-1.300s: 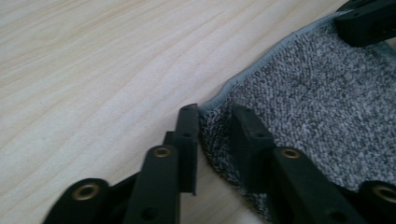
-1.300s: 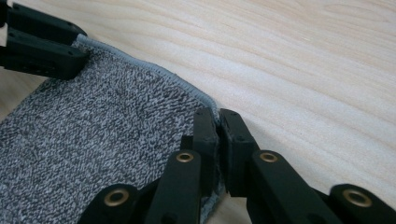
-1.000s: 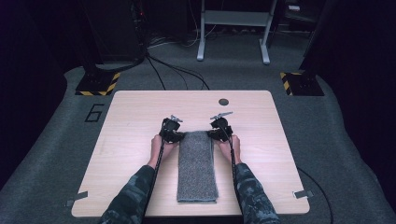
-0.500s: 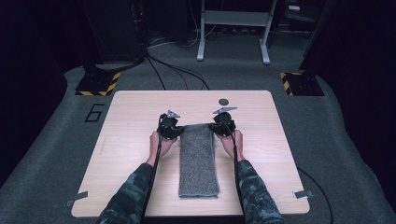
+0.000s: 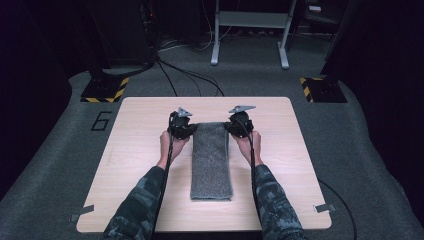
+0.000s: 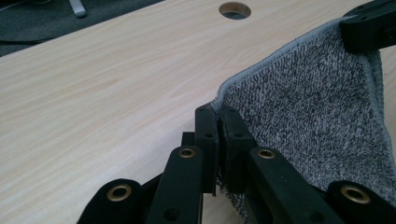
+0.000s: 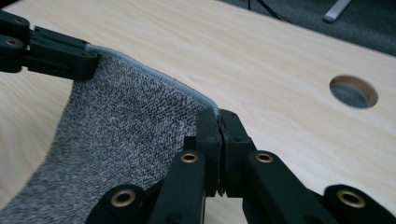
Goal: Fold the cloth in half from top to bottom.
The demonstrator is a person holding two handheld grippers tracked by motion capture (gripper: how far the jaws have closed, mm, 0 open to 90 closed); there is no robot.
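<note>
I have each far corner of the grey towel (image 5: pixel 211 160) pinched: left hand-held gripper (image 6: pixel 217 122) and right hand-held gripper (image 7: pixel 218 122) clamped tight on its hemmed edge, lifted off the worktop (image 5: pixel 135 150), with bare wood all around.

Bright tabletop, dark surroundings, mild blur

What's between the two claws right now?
The far edge of the grey towel spans from the left claw to the right claw, each shut on a corner; the high view shows it.
</note>
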